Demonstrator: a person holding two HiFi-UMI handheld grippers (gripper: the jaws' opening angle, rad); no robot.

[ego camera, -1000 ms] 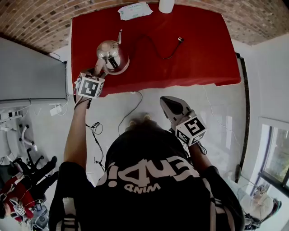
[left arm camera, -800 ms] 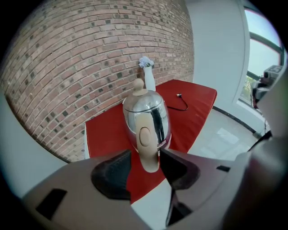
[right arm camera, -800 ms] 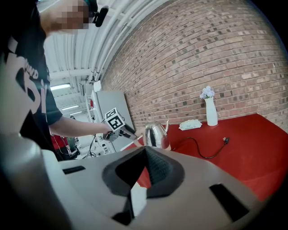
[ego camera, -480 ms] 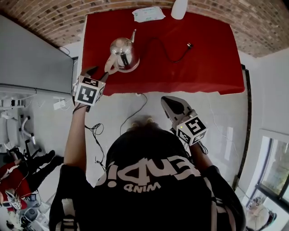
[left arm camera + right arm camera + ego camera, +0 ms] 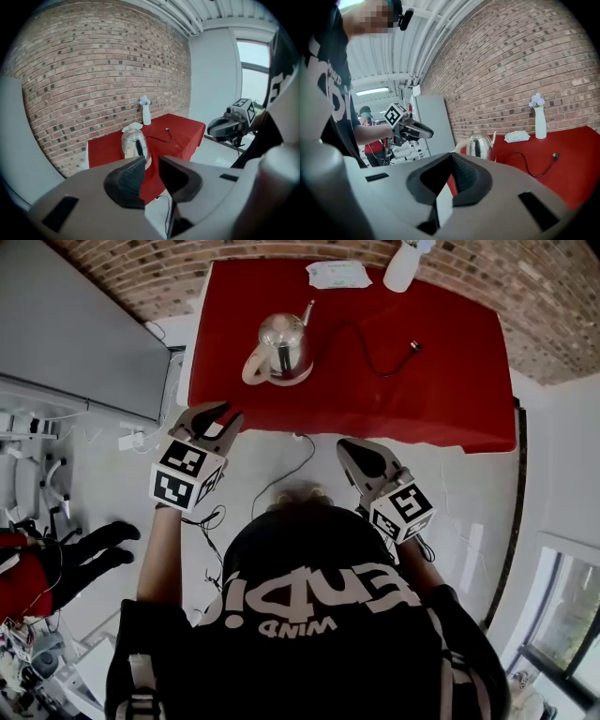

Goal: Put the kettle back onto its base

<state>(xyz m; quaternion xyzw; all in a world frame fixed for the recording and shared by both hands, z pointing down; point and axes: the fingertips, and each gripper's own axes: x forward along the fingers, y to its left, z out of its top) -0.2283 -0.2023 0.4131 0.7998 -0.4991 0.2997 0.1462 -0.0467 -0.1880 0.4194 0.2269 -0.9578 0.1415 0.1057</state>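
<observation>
A red tabletop [image 5: 441, 381] is standing against a brick wall [image 5: 534, 292], with a grey cabinet [image 5: 75, 343] sitting off its left edge and pale floor [image 5: 450, 493] showing before its front edge. The kettle [image 5: 284, 341] is sitting on its base [image 5: 298, 379] near the front-left corner. A cord [image 5: 370, 351] is trailing toward the middle, and a bottle [image 5: 401, 266] is standing at the back edge. The left gripper [image 5: 217, 416] is hovering off the front edge; its fingers [image 5: 125, 183] have just been closing and are standing narrowly apart on nothing. The right gripper [image 5: 356, 451] is hovering over the floor, its fingers pressed together and empty.
</observation>
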